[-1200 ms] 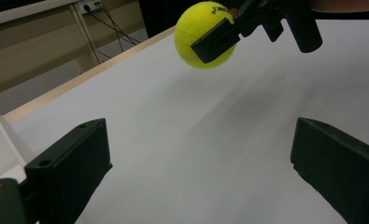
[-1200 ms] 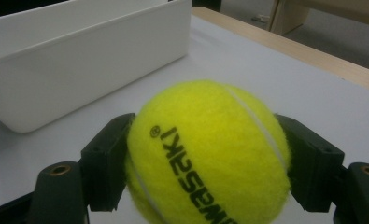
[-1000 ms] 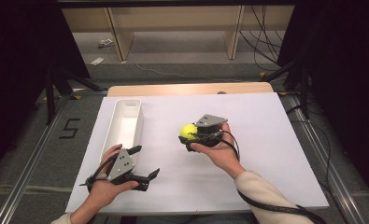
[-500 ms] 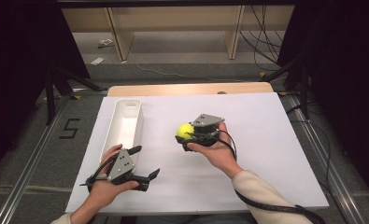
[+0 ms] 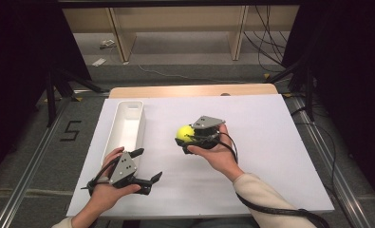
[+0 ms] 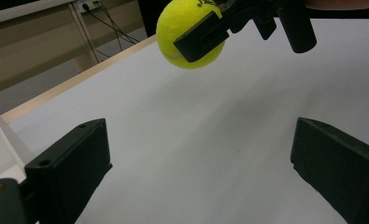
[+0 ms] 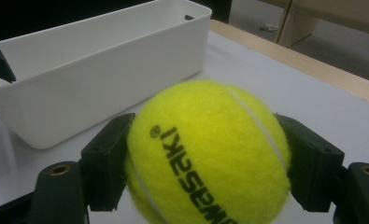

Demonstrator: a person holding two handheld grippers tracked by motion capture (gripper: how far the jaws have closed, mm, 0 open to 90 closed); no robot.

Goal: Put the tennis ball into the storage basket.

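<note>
On bench (image 5: 270, 142): 1 ball (image 5: 184, 133), 1 white bin (image 5: 126, 124), 2 grippers, one per hand.

Ball is yellow, w/ black lettering seen in right gripper view (image 7: 205, 154). It sits clamped in the right gripper (image 5: 189, 137), near bench centre, lifted clear of the surface; left gripper view shows it (image 6: 188, 32) hanging above the white top w/ a jaw across its face. Right jaws: pinched on the ball, a pad pressed to each side, nothing else touched.

Bin lies at approx 9 o'clock from the ball, long axis running 12–6, near but apart. Right gripper view has the bin (image 7: 102, 70) just beyond the ball, w/ bench showing between them.

Left gripper (image 5: 145, 166) sits at approx 7 o'clock from the ball, at the bin's 6 o'clock end, near the front edge. Left jaws: wide apart, holding nothing, only bare bench (image 6: 205, 154) between them.
</note>
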